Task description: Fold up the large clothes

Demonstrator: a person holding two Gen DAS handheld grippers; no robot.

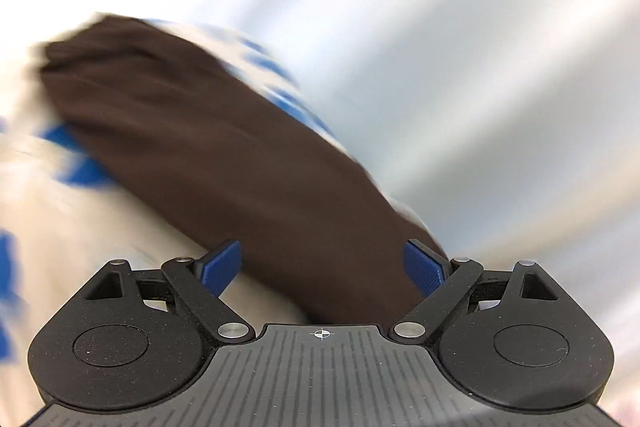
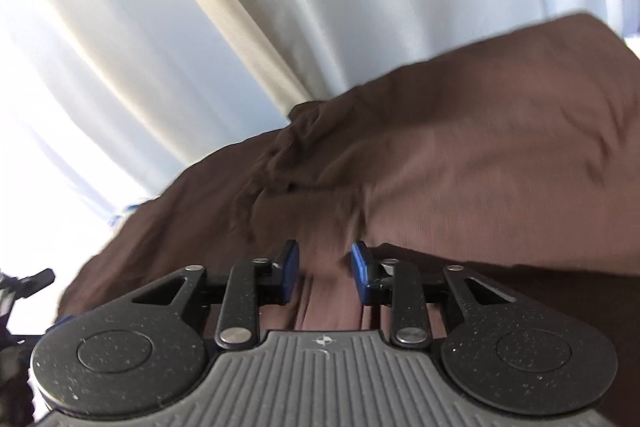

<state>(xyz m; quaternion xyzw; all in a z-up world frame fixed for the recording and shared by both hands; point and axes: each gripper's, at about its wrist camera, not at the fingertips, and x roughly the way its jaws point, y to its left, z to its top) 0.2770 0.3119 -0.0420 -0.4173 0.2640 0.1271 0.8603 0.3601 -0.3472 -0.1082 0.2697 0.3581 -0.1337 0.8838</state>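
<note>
A large dark brown garment (image 1: 200,147) lies in a long bundle on a cream cover with blue patches (image 1: 60,227). My left gripper (image 1: 324,269) stands open wide just above its near end. The brown cloth runs through the gap, and neither blue pad (image 1: 222,267) presses on it. This view is smeared. In the right wrist view the same brown garment (image 2: 440,167) fills the lower right, creased and bunched. My right gripper (image 2: 325,271) hangs close over it with its jaws partly apart. Pleated cloth shows in the gap, and the blue pads (image 2: 290,271) are not pressing on it.
Pale white curtains (image 2: 200,27) hang behind the garment and fill the upper part of both views (image 1: 440,67). A dark piece of equipment (image 2: 24,287) pokes in at the left edge of the right wrist view.
</note>
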